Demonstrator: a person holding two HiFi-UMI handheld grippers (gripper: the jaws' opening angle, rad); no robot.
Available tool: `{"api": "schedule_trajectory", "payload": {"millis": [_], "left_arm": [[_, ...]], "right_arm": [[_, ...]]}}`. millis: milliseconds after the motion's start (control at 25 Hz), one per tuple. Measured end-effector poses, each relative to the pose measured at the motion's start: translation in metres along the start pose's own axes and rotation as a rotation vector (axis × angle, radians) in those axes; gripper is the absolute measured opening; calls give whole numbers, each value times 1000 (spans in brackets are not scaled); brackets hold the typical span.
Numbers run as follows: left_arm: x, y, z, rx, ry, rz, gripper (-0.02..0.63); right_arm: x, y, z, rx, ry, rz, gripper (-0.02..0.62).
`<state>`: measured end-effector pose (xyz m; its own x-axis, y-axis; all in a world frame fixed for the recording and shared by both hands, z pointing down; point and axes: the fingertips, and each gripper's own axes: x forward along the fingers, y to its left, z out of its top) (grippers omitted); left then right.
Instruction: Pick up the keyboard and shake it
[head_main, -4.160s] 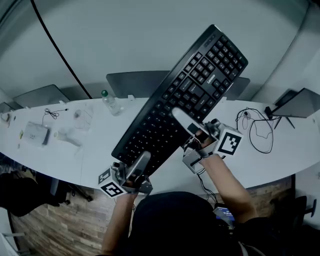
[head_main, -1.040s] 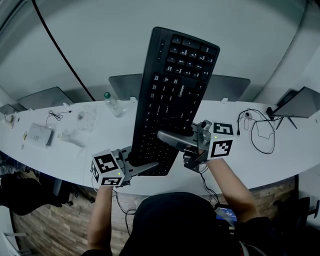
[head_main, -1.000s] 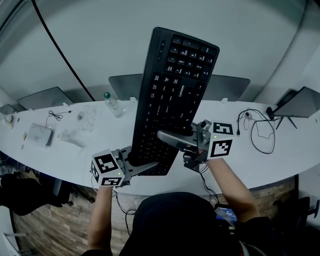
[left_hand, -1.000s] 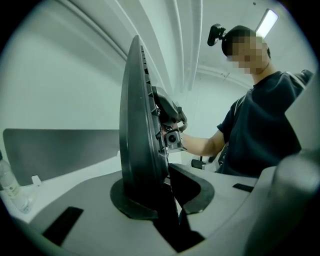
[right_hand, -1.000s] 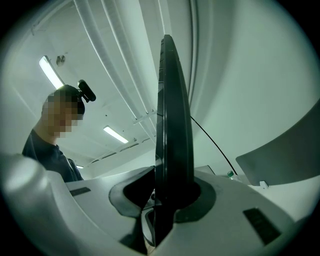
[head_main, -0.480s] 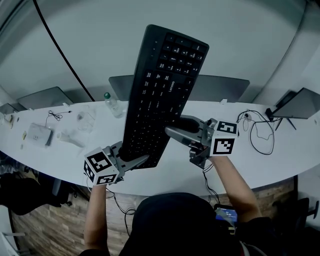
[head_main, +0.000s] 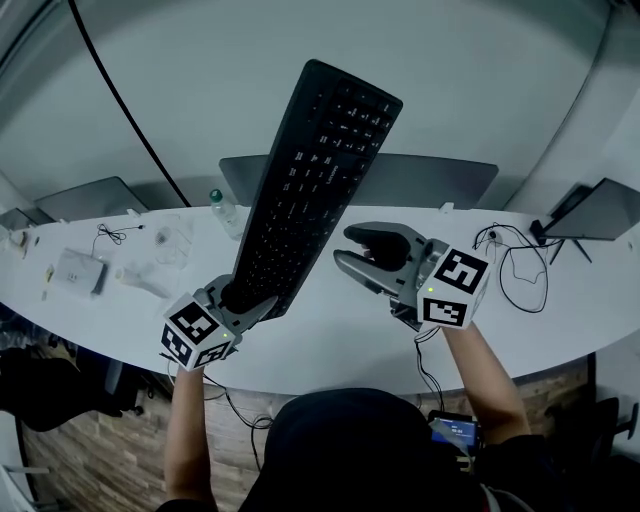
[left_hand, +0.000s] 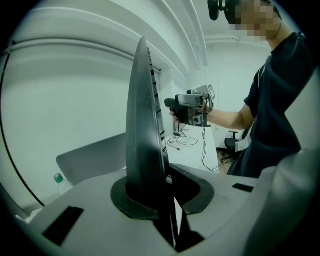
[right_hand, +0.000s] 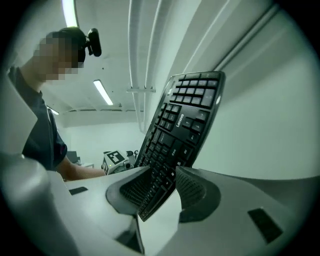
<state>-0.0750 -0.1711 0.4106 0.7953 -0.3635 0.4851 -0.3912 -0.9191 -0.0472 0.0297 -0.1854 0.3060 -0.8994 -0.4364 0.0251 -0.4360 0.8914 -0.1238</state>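
Note:
The black keyboard (head_main: 312, 185) is lifted off the desk and stands steeply on end, keys turned to the right. My left gripper (head_main: 250, 298) is shut on its lower end. In the left gripper view the keyboard (left_hand: 144, 125) shows edge-on, rising out of the left gripper (left_hand: 162, 192), both pads against it. My right gripper (head_main: 347, 248) hangs to the right of the keyboard, jaws apart and holding nothing. In the right gripper view the keyboard (right_hand: 182, 125) lies just ahead of the right gripper (right_hand: 162, 180), and neither pad touches it.
Below runs a white curved desk (head_main: 330, 325). On it are a water bottle (head_main: 222, 208), small items at the left (head_main: 75, 268), looped cables (head_main: 510, 255) and a dark laptop (head_main: 600, 205) at the right. A grey chair back (head_main: 430, 180) stands behind the desk.
My right gripper has let go of the keyboard and drawn off to the right with its jaws apart. The keyboard, held by the left gripper alone, has swung up and turned more edge-on.

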Motion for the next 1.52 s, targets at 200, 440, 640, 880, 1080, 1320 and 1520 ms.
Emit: {"api": "schedule_trajectory", "payload": {"millis": [200,440,640,880,1080,1320,1520], "left_arm": [[0,11,-14,57,83,81,94],[1,24,-27,146,173,192,94],[-3,35,-38,212,257,283,94],[-7,45,-49,297,369,364,94],[-6,45,-54,336,416,385,94],[-9,53,-58,377,461,428,94],[-11,58,-63,414,513,447,94]], "right_arm": [[6,9,3,-115,48,-30,144],[6,20,-3,-221,103,-52,144],[6,24,0,-335,139,-90,144],[5,24,5,-514,184,-153,144],[5,26,3,-621,244,-217,144],[9,24,-1,-719,301,-266,149],[14,20,-10,-844,394,-283,176]]}}
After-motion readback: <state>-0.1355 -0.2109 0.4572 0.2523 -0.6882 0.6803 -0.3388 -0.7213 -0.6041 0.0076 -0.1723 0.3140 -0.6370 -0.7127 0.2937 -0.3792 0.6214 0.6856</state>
